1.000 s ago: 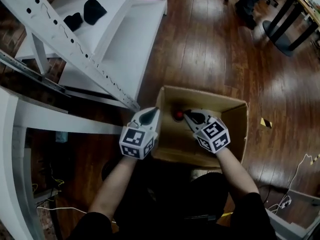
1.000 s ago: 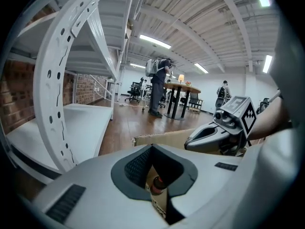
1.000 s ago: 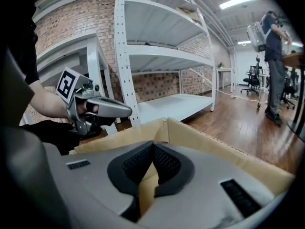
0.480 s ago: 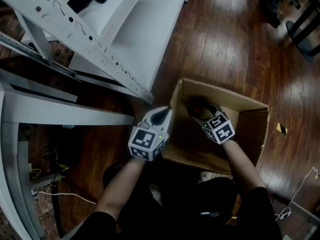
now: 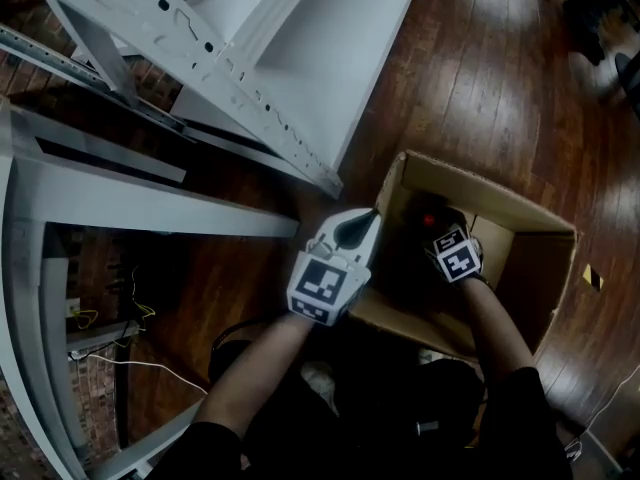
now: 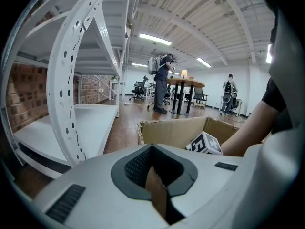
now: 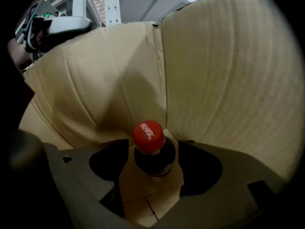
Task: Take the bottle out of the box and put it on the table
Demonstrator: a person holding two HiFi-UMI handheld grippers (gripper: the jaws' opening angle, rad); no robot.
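Observation:
An open cardboard box (image 5: pixel 535 268) stands on the wooden floor. Inside it stands a dark bottle with a red cap (image 5: pixel 430 218). My right gripper (image 5: pixel 438 230) reaches down into the box. In the right gripper view its jaws are opening, and the bottle (image 7: pixel 149 138) stands upright between them with gaps on both sides of the neck. My left gripper (image 5: pixel 357 230) is shut on the box's near left wall. In the left gripper view the edge of that cardboard wall (image 6: pixel 159 197) is pinched in my left gripper (image 6: pixel 155 175).
A white metal shelving rack (image 5: pixel 200 48) runs close along the box's left side. Wooden floor (image 5: pixel 490 78) spreads beyond the box. Cables (image 5: pixel 110 358) lie on the floor at lower left. People stand by a round table (image 6: pixel 183 85) far off in the room.
My right gripper has sunk into the box and its jaws have spread around the bottle's cap. My left gripper stays clamped on the box wall.

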